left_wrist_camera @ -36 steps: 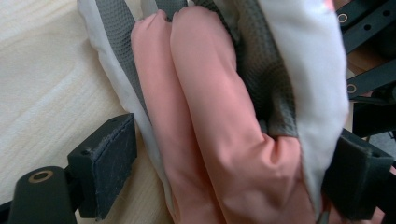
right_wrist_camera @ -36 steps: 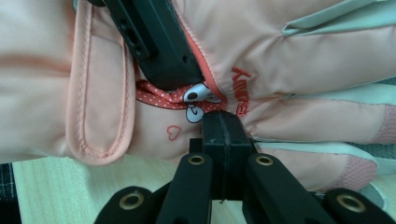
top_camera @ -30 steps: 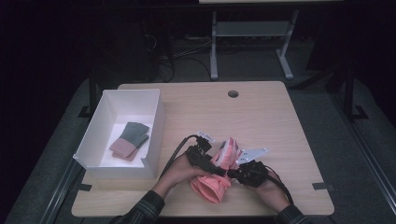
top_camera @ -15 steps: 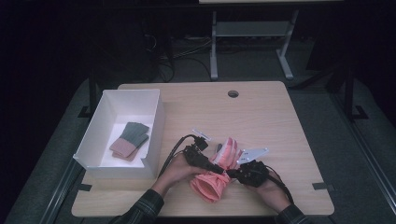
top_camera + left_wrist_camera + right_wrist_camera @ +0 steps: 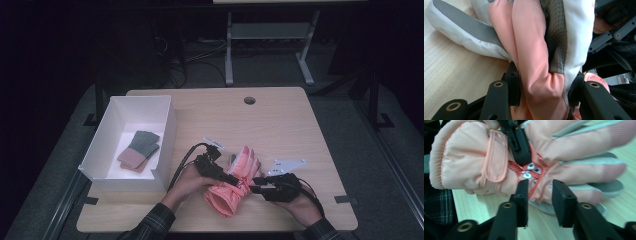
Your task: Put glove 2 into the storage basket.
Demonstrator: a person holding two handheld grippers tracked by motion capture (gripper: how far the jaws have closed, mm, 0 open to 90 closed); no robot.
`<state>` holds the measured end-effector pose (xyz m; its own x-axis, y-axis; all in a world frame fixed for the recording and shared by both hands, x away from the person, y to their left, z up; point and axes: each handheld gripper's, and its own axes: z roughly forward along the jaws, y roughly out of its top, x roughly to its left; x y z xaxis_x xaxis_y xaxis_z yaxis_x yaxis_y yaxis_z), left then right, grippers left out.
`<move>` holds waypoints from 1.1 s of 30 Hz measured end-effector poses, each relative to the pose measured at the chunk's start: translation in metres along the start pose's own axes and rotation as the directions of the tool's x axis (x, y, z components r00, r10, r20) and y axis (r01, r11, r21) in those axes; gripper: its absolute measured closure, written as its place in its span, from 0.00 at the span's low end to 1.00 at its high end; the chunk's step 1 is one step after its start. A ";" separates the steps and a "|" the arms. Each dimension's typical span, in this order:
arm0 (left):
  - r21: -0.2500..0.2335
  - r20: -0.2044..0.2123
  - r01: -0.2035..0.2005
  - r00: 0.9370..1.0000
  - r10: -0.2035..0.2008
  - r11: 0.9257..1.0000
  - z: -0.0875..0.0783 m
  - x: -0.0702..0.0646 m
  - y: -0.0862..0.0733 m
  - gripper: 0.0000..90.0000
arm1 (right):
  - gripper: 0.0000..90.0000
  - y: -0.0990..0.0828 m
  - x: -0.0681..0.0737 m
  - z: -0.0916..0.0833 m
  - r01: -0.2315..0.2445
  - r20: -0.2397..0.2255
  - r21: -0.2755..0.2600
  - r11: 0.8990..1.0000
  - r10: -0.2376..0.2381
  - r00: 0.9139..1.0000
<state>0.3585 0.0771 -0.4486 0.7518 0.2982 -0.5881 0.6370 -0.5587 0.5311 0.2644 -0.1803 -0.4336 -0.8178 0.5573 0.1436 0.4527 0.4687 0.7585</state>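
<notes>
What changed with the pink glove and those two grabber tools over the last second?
The left gripper has just closed its jaws onto the pink glove and grips its bunched fabric. The right gripper has just opened, letting go, jaws beside it. The white box and the gloves inside stayed put.

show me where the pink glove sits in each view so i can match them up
High view: pink glove lies low centre on the table, between the two grippers.
Left gripper view: it runs from the top down between the jaws, which press on it.
Right gripper view: it spans the upper half, just beyond the open jaws.
Shared landmark: the light wood tabletop under the glove.
</notes>
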 end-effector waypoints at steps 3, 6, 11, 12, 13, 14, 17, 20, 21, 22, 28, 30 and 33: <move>-0.021 -0.014 -0.002 1.000 0.002 1.000 -0.005 -0.005 0.001 0.64 | 0.52 -0.004 -0.003 -0.009 -0.026 0.032 -0.017 1.000 0.027 0.999; -0.041 -0.037 -0.008 0.999 0.007 0.999 -0.013 -0.010 0.002 0.64 | 0.37 -0.012 -0.009 -0.018 -0.062 0.095 -0.028 0.998 0.064 0.993; -0.053 -0.051 -0.006 0.999 0.004 0.999 -0.021 -0.017 0.004 0.64 | 0.21 -0.022 -0.017 -0.023 -0.114 0.150 -0.029 0.993 0.117 0.982; -0.052 -0.057 -0.015 0.998 0.012 0.999 -0.023 -0.018 0.005 0.64 | 0.16 -0.024 -0.018 -0.023 -0.111 0.156 -0.027 0.993 0.114 0.981; -0.054 -0.061 -0.009 0.998 0.005 0.998 -0.025 -0.021 0.005 0.64 | 0.16 -0.024 -0.018 -0.023 -0.111 0.156 -0.027 0.993 0.114 0.981; -0.051 -0.085 -0.018 0.996 0.014 0.999 -0.029 -0.024 0.007 0.64 | 0.15 -0.028 -0.019 -0.022 -0.111 0.183 -0.025 0.994 0.113 0.977; -0.050 -0.116 -0.009 0.993 0.003 0.999 -0.036 -0.028 0.009 0.63 | 0.12 -0.033 -0.022 -0.023 -0.112 0.188 -0.031 0.993 0.115 0.975; -0.052 -0.132 -0.004 0.991 -0.002 0.999 -0.042 -0.030 0.012 0.63 | 0.11 -0.034 -0.024 -0.022 -0.107 0.199 -0.038 0.994 0.112 0.974; -0.053 -0.139 -0.002 0.990 -0.005 0.999 -0.046 -0.032 0.014 0.63 | 0.11 -0.034 -0.024 -0.022 -0.106 0.200 -0.038 0.994 0.112 0.973; -0.064 -0.152 -0.001 0.988 -0.009 0.998 -0.053 -0.036 0.017 0.63 | 0.11 -0.035 -0.024 -0.020 -0.101 0.200 -0.037 0.994 0.106 0.974; -0.089 -0.190 -0.008 0.982 -0.009 0.996 -0.082 -0.049 0.028 0.63 | 0.10 -0.036 -0.024 -0.015 -0.082 0.218 -0.032 0.996 0.087 0.972; -0.096 -0.196 -0.009 0.981 -0.010 0.995 -0.087 -0.052 0.030 0.63 | 0.10 -0.036 -0.023 -0.016 -0.086 0.220 -0.034 0.996 0.091 0.971; -0.109 -0.217 -0.015 0.976 -0.009 0.994 -0.102 -0.057 0.034 0.63 | 0.10 -0.037 -0.024 -0.015 -0.084 0.222 -0.034 0.996 0.089 0.971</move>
<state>0.3548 0.1202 -0.3348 0.7648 0.4642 -0.4467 0.6406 -0.4751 0.6032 0.2618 -0.2216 -0.4555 -0.6746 0.7353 0.0656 0.5074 0.3972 0.7647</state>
